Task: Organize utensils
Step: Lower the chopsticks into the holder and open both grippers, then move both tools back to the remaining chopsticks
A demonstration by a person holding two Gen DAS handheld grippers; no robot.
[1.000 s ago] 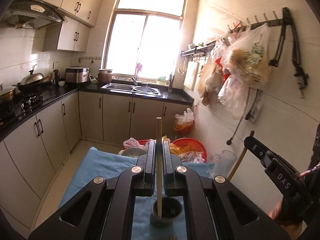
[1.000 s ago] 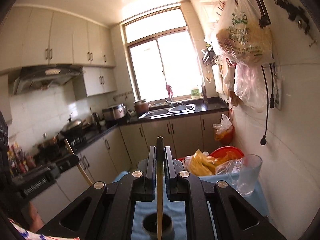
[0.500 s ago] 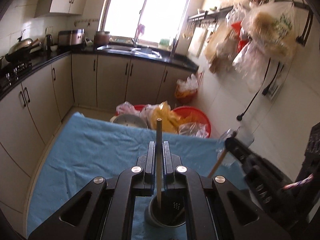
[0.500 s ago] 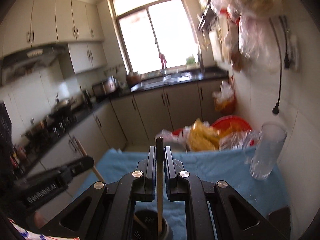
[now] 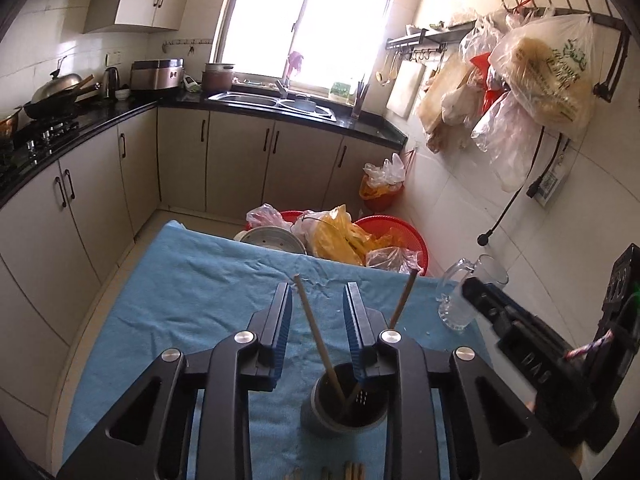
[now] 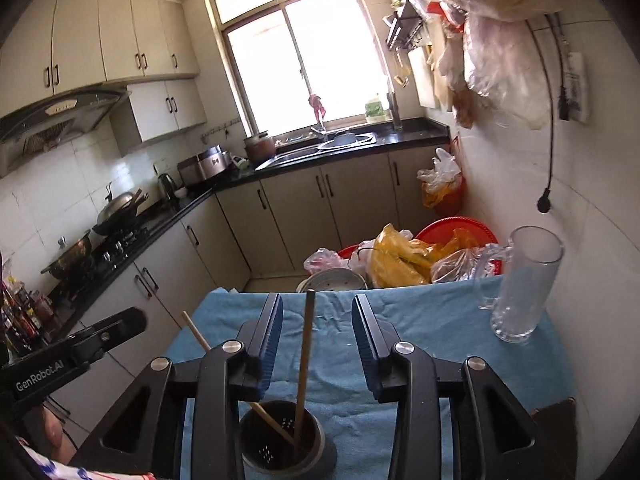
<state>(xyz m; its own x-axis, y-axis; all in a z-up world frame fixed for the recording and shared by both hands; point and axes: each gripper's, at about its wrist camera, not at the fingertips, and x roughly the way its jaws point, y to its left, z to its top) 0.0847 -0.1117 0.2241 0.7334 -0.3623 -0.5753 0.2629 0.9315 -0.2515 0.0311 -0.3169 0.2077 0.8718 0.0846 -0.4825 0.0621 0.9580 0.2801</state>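
Observation:
A grey perforated utensil holder [image 5: 346, 404] [image 6: 282, 444] stands on the blue cloth [image 5: 192, 280] [image 6: 420, 320]. Two wooden chopsticks lean in it: one [image 5: 316, 332] rises between my left jaws, the other [image 5: 402, 300] leans right. In the right wrist view one chopstick [image 6: 305, 356] stands between my right jaws and the other [image 6: 198, 334] leans left. My left gripper [image 5: 316, 292] is open and empty above the holder. My right gripper [image 6: 316, 304] is open and empty above it too. More chopstick ends [image 5: 352, 472] lie at the near edge.
A glass mug [image 5: 464, 296] [image 6: 524, 284] stands on the cloth's right side by the tiled wall. Red basins with plastic bags [image 5: 360, 240] and a metal pot [image 5: 276, 238] sit beyond the far edge. Cabinets and counter run along the left and back.
Both grippers have opened and let go of their chopsticks, which now lean in the holder. Both views have tilted further down toward the table.

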